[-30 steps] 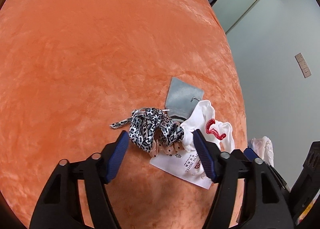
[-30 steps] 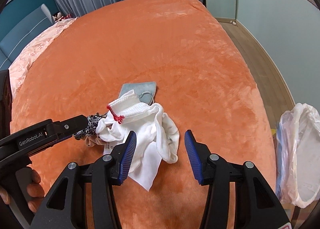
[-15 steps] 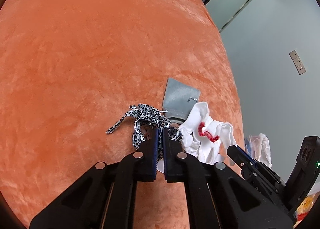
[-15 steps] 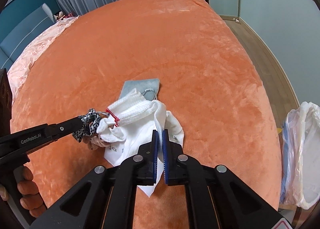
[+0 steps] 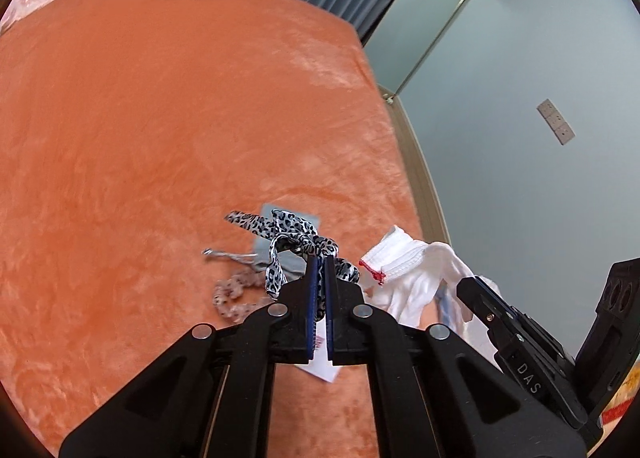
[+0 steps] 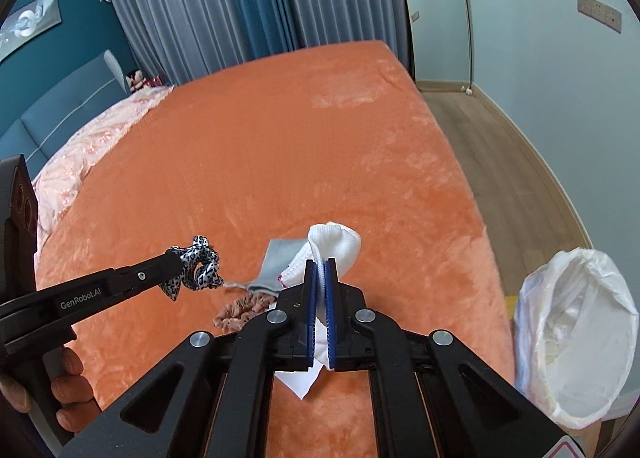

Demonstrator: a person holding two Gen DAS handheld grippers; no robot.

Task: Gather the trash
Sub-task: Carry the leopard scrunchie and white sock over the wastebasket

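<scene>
My left gripper is shut on a leopard-print ribbon, lifted off the orange bed; from the right wrist view it shows as a dark arm holding the ribbon. My right gripper is shut on a white glove with red trim, also raised; in the left wrist view the glove hangs to the right. Left on the bed are a grey pouch, a pink scrunchie and a white paper card.
A bin lined with a white plastic bag stands on the wooden floor beside the bed's right edge. Pink bedding lies at the bed's far left. A person's hand holds the left gripper's handle.
Both grippers went from open to shut, the left on the ribbon and the right on the glove, then both rose, lifting these off the bed. The pouch, scrunchie and card stayed down.
</scene>
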